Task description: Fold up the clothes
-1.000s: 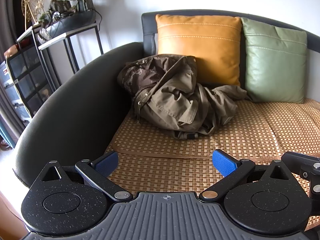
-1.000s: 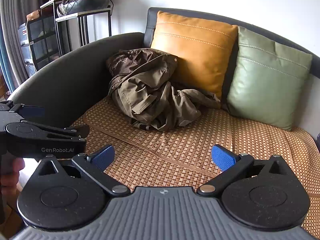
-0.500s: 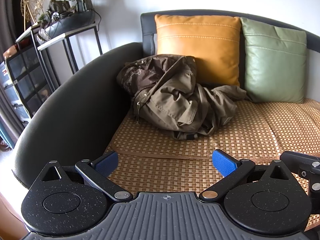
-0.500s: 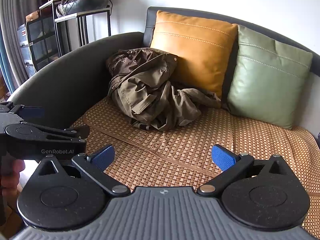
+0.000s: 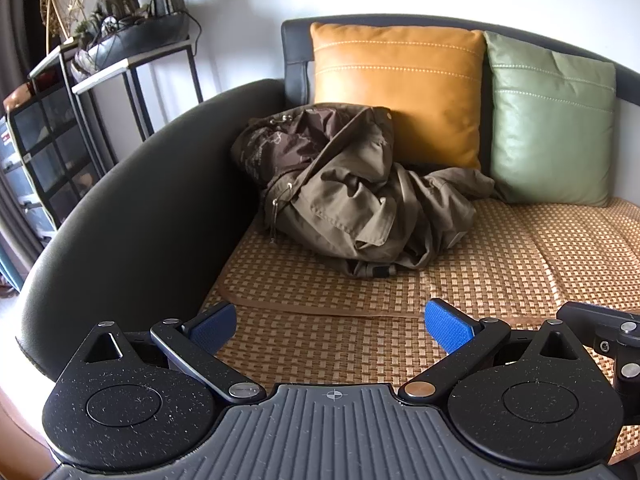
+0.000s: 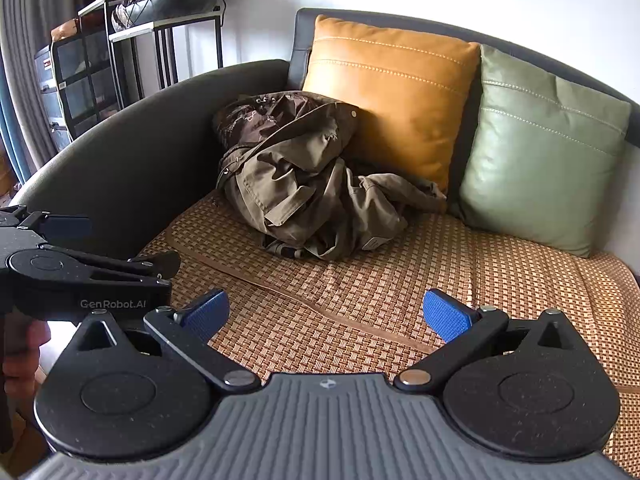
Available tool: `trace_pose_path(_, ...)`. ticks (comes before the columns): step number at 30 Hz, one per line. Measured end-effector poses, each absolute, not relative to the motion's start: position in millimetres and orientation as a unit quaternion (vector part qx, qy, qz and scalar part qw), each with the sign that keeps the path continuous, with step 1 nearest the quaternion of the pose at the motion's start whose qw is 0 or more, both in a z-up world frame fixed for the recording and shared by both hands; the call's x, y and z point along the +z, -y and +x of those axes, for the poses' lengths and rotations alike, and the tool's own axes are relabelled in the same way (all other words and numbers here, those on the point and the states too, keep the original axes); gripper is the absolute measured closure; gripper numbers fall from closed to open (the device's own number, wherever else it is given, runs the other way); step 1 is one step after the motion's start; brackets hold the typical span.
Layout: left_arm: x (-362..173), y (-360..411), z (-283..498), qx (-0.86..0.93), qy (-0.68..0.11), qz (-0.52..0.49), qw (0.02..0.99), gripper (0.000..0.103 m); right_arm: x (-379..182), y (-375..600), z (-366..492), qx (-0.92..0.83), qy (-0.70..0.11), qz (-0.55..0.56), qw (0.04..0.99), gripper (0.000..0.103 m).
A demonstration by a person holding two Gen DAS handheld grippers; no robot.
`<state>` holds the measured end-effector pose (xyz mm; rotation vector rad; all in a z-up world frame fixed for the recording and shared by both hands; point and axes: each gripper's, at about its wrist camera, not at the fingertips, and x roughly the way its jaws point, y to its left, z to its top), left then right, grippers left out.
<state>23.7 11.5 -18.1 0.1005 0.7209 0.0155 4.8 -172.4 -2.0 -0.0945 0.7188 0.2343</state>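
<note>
A crumpled olive-brown jacket (image 5: 352, 192) lies in a heap on the sofa's woven mat (image 5: 500, 264), against the armrest and the orange cushion. It also shows in the right wrist view (image 6: 304, 188). My left gripper (image 5: 330, 326) is open and empty, above the mat's front edge, well short of the jacket. My right gripper (image 6: 326, 314) is open and empty too, to the right of the left one, whose body (image 6: 80, 276) shows at the left of the right wrist view.
A dark curved armrest (image 5: 140, 216) bounds the seat on the left. An orange cushion (image 5: 396, 88) and a green cushion (image 5: 552, 128) lean on the backrest. A metal shelf with a planter (image 5: 132, 44) and storage drawers (image 5: 44, 152) stand beyond the armrest.
Both grippers have crept slightly forward toward the sofa; the jacket has not moved and both stay open.
</note>
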Motion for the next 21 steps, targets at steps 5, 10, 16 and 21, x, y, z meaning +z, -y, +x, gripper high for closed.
trace_pose_path(5,-30.8,-17.3,41.3,0.005,-0.368,0.041,0.929,0.000,-8.8,171.1,20.3,0.115,-0.354,-0.044,0.927,0.000)
trace_pose_path(10,-53.7,-34.2,73.8,0.011,-0.413,0.005,0.911,0.000,-21.3,171.7,47.3,0.112,-0.356,-0.039,0.927,0.000)
trace_pose_path(16,-92.4,-52.0,120.2,-0.004,-0.455,-0.022,0.890,0.002,-48.2,173.7,106.4,0.082,-0.368,-0.039,0.925,0.000)
trace_pose_path(21,-103.1,-66.6,182.6,-0.007,-0.429,-0.032,0.903,0.002,-74.2,170.2,172.5,0.098,-0.370,-0.026,0.923,0.000)
